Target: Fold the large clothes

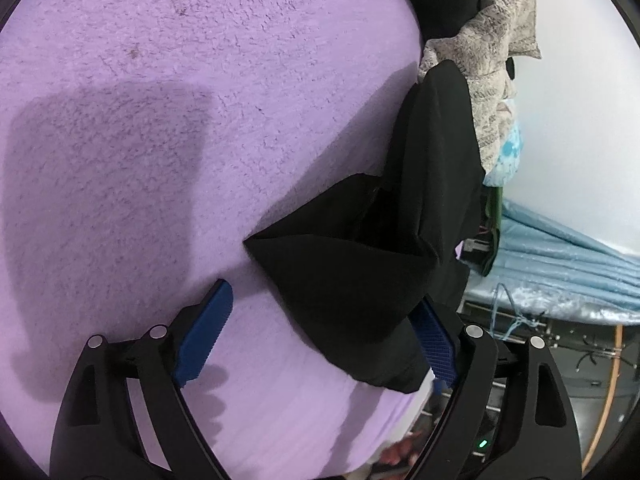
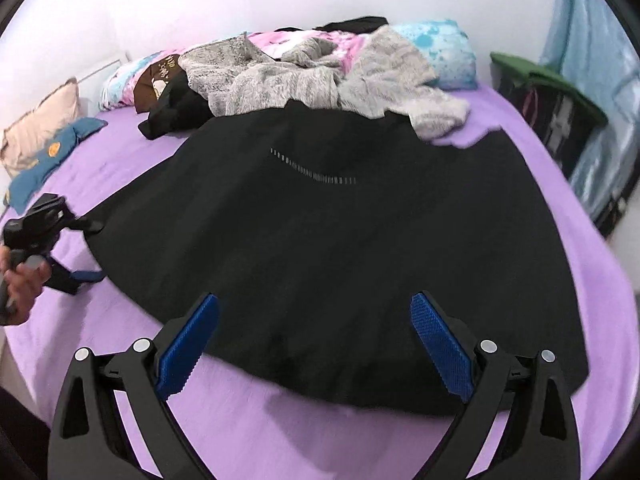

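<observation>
A large black garment [image 2: 340, 232] lies spread flat over the purple bed sheet [image 2: 120, 168]. My right gripper [image 2: 316, 300] hovers open above its near hem, and nothing sits between the blue pads [image 2: 188, 344]. In the left wrist view a folded corner of the black garment [image 1: 344, 280] rests on the sheet [image 1: 160, 120]. My left gripper [image 1: 324, 296] stands open around that corner: the cloth lies against the right pad [image 1: 436, 344], well apart from the left pad. A hand holds the left gripper [image 2: 94, 250] at the garment's left edge.
A heap of grey and pink clothes [image 2: 304, 76] and pillows [image 2: 436, 48] lies at the bed's far end. A blue cloth [image 2: 44, 168] and a beige pillow [image 2: 36, 124] lie at the far left. A dark bag [image 2: 556, 116] and a blue curtain [image 2: 600, 80] stand beside the bed's right edge.
</observation>
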A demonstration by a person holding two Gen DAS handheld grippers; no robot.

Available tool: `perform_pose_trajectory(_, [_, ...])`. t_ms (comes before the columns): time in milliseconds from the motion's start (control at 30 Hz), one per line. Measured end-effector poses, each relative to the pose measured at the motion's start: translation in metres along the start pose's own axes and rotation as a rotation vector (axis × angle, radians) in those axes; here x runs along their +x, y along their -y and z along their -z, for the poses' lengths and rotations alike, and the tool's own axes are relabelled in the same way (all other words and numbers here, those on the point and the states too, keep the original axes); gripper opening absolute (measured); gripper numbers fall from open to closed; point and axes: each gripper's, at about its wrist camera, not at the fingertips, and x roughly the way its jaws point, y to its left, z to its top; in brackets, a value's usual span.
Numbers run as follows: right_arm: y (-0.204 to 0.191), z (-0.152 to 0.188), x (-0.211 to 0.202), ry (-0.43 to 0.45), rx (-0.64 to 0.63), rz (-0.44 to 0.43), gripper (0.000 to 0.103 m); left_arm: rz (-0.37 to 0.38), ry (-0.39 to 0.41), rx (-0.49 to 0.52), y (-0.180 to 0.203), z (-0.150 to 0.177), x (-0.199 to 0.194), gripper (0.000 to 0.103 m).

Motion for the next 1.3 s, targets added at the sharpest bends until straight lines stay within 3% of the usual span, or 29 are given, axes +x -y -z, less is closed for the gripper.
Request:
perform_pose_trajectory(167, [0.012,0.028,-0.007,-0.047,0.021,0.059,0.095,0.031,0.001,-0.018,0.004,-0.002,0.003,0.083])
perform_pose_trajectory(433, [0.038,0.044,-0.012,-0.081,0.084,0.142,0.095,0.015,0.018,-0.02,0.009,-0.006,0.014,0.083])
perform_pose_trajectory(700, [0.055,0.057,-0.007,-0.03,0.134,0.149,0.096,0.006,0.04,0.002,0.012,-0.005,0.02,0.083])
perform_pose_trajectory(900, [0.064,0.058,0.005,-0.036,0.199,0.157,0.096,0.013,0.045,0.014,0.013,-0.005,0.022,0.082])
perform_pose_trajectory(1300, [0.069,0.056,0.021,-0.051,0.204,0.158,0.096,0.014,0.069,0.034,0.012,-0.005,0.021,0.077])
